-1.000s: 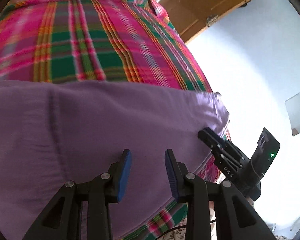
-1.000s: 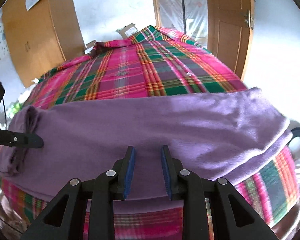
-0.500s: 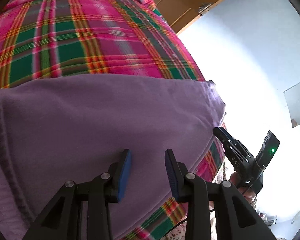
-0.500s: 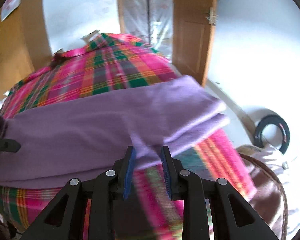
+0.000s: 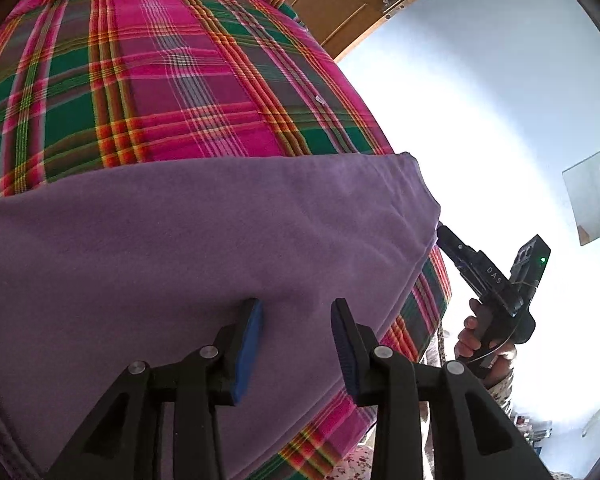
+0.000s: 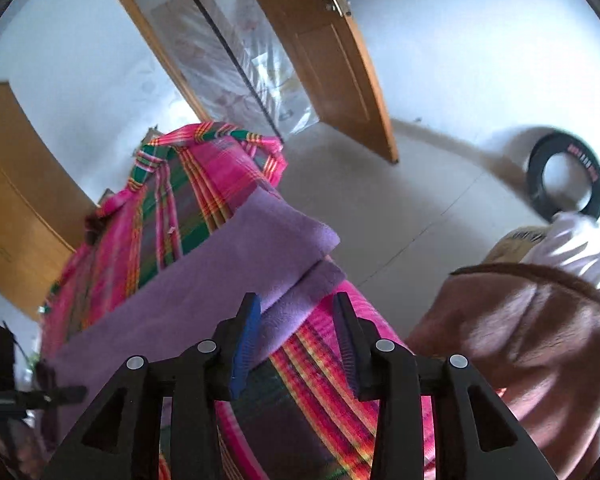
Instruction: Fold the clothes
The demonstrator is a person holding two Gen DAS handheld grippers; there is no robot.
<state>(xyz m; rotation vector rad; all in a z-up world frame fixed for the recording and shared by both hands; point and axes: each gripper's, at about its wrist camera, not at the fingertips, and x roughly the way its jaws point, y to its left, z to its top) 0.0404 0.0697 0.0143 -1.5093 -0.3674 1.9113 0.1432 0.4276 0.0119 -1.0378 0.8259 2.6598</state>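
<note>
Two open grippers, purple garment on plaid, tyre right view only

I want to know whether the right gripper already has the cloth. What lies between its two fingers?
In the right wrist view, the right gripper stands open around the purple garment's corner and the plaid bedspread.

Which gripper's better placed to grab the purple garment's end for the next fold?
Right, probably. The right gripper is open at the purple garment's layered end; the left gripper hovers open over mid-fabric.
</note>
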